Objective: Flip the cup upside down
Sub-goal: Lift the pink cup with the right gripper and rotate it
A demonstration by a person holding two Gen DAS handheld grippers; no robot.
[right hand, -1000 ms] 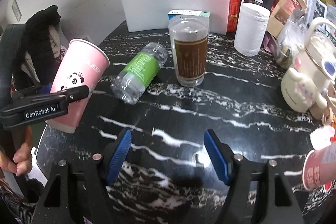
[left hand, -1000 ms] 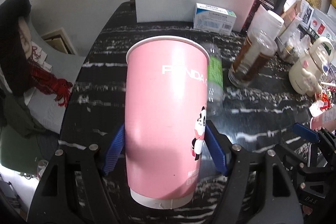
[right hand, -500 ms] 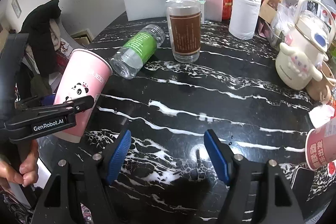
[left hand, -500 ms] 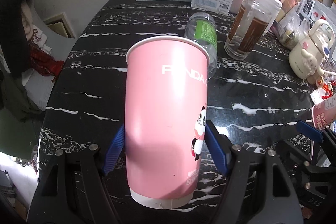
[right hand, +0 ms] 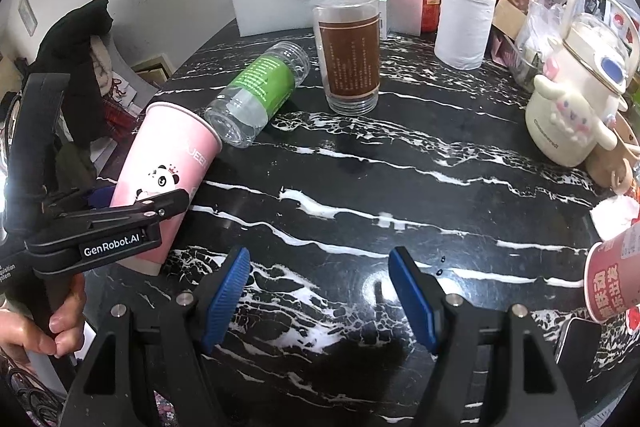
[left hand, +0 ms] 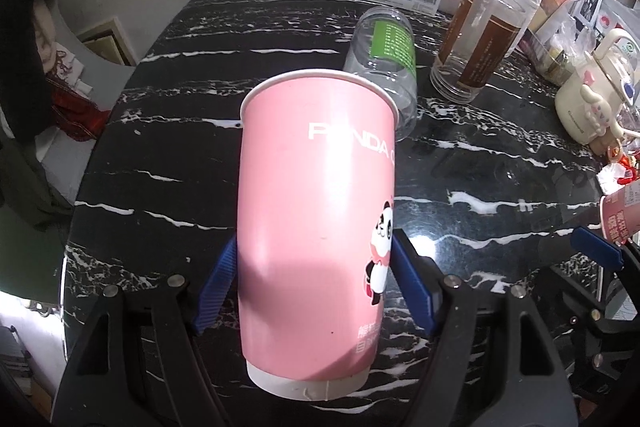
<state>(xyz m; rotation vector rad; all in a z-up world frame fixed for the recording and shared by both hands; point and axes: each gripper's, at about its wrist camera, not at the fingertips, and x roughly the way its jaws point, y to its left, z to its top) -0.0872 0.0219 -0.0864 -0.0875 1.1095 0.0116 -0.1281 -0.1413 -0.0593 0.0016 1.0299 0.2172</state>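
A cluttered black marble table lies below. The left gripper pinches the pink cup low on its wall, held aloft and tilted, mouth up — the flip looks barely begun. The right gripper hangs empty, jaws spread.

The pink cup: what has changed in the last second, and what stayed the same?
The left gripper carried the pink cup up and forward over the table, toward the fallen bottle. It stays shut on the cup, rim pointing up and away, not yet flipped. The right gripper stays open and empty; bottle and jar did not move.
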